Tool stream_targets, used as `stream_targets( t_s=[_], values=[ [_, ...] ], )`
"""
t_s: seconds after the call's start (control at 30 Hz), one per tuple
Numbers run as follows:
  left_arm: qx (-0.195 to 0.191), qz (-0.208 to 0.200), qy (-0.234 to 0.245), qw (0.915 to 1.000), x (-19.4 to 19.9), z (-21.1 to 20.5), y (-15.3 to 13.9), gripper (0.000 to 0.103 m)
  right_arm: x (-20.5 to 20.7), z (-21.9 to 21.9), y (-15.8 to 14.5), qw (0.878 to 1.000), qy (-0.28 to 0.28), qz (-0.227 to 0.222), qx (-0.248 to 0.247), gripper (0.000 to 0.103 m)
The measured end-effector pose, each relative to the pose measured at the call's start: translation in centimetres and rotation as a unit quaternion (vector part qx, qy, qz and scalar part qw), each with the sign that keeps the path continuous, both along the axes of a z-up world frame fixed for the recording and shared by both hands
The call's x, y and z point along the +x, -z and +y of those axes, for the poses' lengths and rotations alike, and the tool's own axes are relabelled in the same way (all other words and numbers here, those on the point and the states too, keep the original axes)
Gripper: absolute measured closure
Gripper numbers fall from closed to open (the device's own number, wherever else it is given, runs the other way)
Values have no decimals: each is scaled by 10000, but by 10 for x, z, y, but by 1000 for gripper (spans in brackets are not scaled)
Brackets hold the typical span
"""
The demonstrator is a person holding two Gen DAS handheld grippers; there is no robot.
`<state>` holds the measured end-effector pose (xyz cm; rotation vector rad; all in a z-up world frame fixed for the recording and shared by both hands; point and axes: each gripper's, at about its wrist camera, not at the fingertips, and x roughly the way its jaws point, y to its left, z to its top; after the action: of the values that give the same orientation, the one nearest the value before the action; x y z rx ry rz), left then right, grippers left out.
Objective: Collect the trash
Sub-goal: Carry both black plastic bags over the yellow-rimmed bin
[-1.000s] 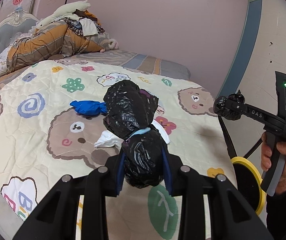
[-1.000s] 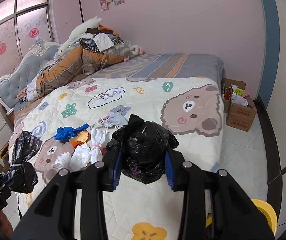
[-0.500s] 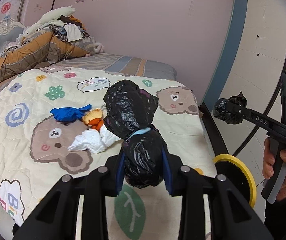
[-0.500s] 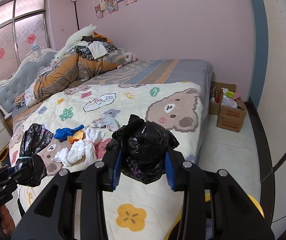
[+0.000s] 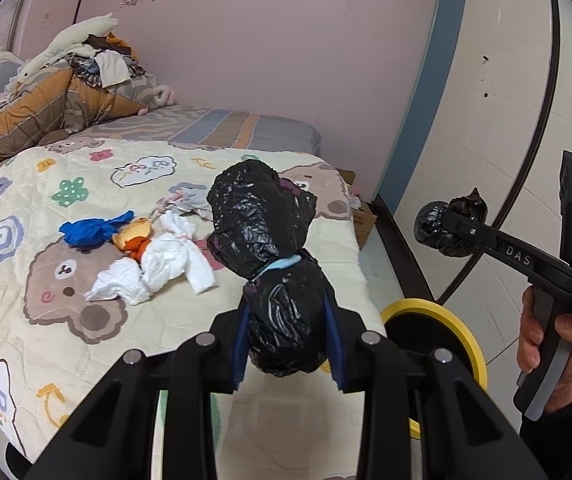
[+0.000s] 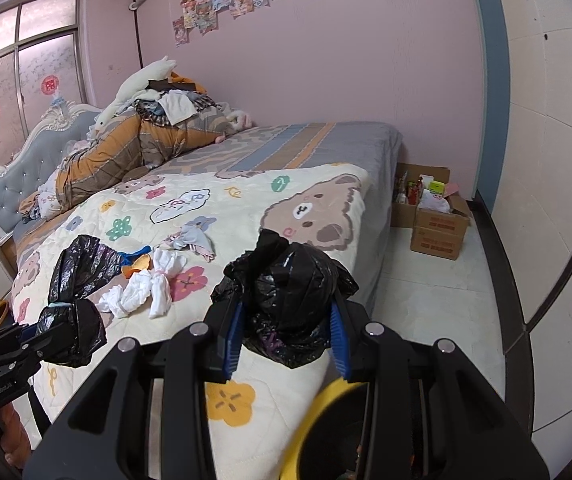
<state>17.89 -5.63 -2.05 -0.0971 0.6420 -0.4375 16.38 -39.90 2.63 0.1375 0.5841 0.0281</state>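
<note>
**Q:** What does the left gripper (image 5: pixel 286 344) hold?

**A:** Its blue-padded fingers (image 5: pixel 240 350) are clamped on the lower lobe of a tied black bag (image 5: pixel 270 256). The bag is pinched at its waist by a pale blue band, and the upper lobe stands above the fingers. In the right wrist view the same bag (image 6: pixel 74 300) appears at lower left, held over the near edge of the bed.

**Q:** And the right gripper (image 6: pixel 286 338)?

**A:** It is closed on a smaller black bag (image 6: pixel 290 296), crumpled, with a loose flap rising at its top. In the left wrist view this bag (image 5: pixel 450 224) sits at the tip of the tool, held by the right hand (image 5: pixel 554 344) off the bed's side, in front of the white panelled wall.

**Q:** Where is the receptacle?

**A:** A bin with a yellow rim (image 5: pixel 438 312) stands on the floor beside the bed's corner, below and between the two grippers. In the right wrist view its rim (image 6: pixel 318 404) shows just beneath the fingers.

**Q:** What lies on the bear quilt (image 5: pixel 14 344)?

**A:** A cluster of loose items: a blue bundle (image 5: pixel 90 230), an orange scrap (image 5: pixel 136 238) touching it, white tissue wads (image 5: pixel 158 268) just beside those, and a grey-pink scrap (image 5: pixel 188 200) farther back.

**Q:** Other surroundings?

**A:** Cardboard boxes (image 6: pixel 434 220) stand on the floor at the far wall, and piled bedding (image 6: pixel 142 144) lies at the headboard end.
</note>
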Motion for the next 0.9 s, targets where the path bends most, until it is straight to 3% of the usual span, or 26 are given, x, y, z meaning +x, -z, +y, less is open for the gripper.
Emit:
stream_targets(
  t_s=[0.23, 0.9],
  values=[
    [25, 42, 341, 9994, -7, -32, 3, 73, -24, -21, 4, 9998, 190, 59, -46, 68],
    [567, 269, 1161, 9913, -27, -121, 23, 73, -75, -93, 42, 9961, 677, 538, 166, 68]
  ],
)
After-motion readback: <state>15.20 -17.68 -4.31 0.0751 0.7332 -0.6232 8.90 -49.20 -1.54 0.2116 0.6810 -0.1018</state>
